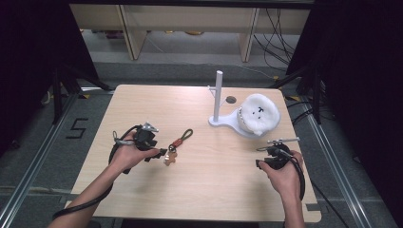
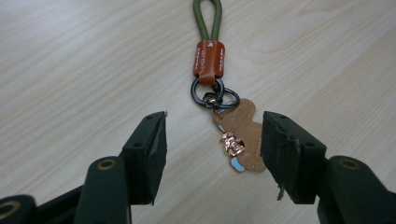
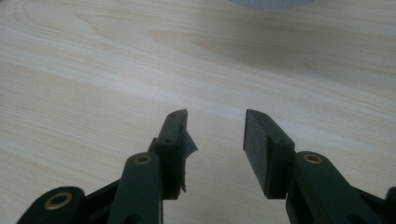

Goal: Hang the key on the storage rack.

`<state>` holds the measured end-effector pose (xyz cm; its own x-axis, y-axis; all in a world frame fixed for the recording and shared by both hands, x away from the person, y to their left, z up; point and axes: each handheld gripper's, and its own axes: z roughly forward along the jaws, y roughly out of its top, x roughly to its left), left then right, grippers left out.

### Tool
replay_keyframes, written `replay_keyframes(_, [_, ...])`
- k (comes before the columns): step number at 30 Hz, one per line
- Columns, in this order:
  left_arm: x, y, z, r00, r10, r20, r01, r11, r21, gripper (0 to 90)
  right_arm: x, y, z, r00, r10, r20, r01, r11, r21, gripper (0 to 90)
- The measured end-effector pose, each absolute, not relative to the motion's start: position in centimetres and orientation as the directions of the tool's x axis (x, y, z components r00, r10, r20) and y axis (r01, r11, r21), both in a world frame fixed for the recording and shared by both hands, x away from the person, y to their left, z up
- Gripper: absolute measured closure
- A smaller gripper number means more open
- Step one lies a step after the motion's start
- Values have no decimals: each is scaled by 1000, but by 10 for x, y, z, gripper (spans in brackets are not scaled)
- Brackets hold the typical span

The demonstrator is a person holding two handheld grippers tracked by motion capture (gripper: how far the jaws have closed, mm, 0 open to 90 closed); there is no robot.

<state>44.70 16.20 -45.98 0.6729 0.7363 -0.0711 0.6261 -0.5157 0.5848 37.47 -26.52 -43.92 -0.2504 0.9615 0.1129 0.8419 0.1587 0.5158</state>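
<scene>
Straddling the keychain (image 2: 224,121), the left gripper (image 2: 212,140) has its jaws spread wide with the brown leather charm lying flat between them, left of the table's middle. Closing from here could pinch only the thin charm's edge, I judge, or push it along the smooth wood. Near the right edge, the right gripper (image 3: 216,140) is parted on nothing. The pale wooden table (image 1: 199,190) carries a white stand (image 1: 218,97) and fluffy plush (image 1: 259,113) far right; shelving and cables lie beyond.

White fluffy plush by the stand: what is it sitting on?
The white fluffy plush rests on the flat white base of the post stand. The base's far right part is covered by the plush, so nothing beneath it can be seen.
</scene>
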Motion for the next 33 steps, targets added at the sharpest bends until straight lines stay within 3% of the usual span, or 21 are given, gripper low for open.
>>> replay_keyframes(20, [501, 122, -478, 736, 676, -25, 624, -664, 411, 447, 374, -266, -440, -244, 961, 127, 848, 148, 509, 605])
replay_keyframes(33, [514, 108, -482, 738, 675, -12, 634, -687, 355, 453, 374, -264, -442, -249, 960, 131, 848, 151, 507, 601])
